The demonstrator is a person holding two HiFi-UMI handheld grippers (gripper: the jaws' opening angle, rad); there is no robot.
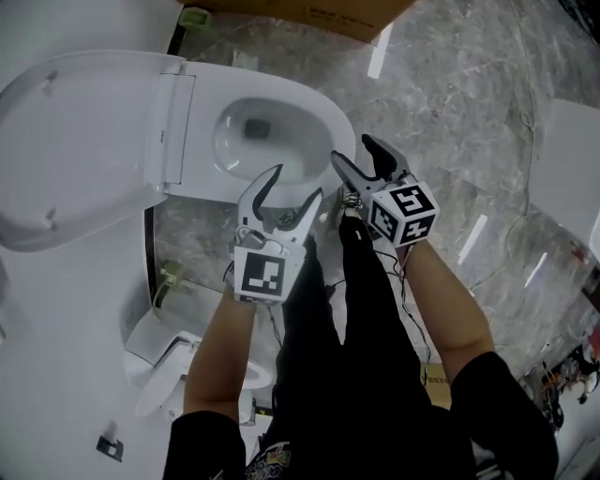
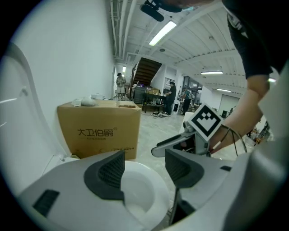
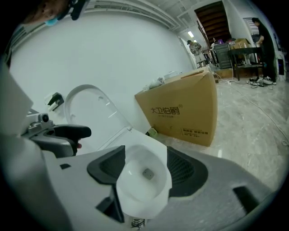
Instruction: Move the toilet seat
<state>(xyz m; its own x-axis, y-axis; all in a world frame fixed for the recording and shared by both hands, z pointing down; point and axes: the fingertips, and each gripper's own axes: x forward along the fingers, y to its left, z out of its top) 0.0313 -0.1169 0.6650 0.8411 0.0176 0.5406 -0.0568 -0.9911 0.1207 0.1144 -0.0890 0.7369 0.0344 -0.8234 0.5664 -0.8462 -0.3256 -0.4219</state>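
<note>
head view: steeply down from above; gripper views: low, close, forward; shared: toilet (image 1: 314,117)

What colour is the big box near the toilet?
Brown, with dark print on its side. The box shows best in the right gripper view.

Open bowl (image 1: 323,117) unobstructed, cardboard box (image 1: 309,14) close behind, floor (image 1: 469,112) seemingly clear rightward

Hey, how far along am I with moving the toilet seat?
Looks done: the seat stands raised, and the bowl has a bare rim. In hand: nothing. The left gripper and right gripper both hover open in front of the bowl, touching nothing. Left: probably nothing if the seat was meant to go up. If it is meant to come down, the whole move remains.
</note>
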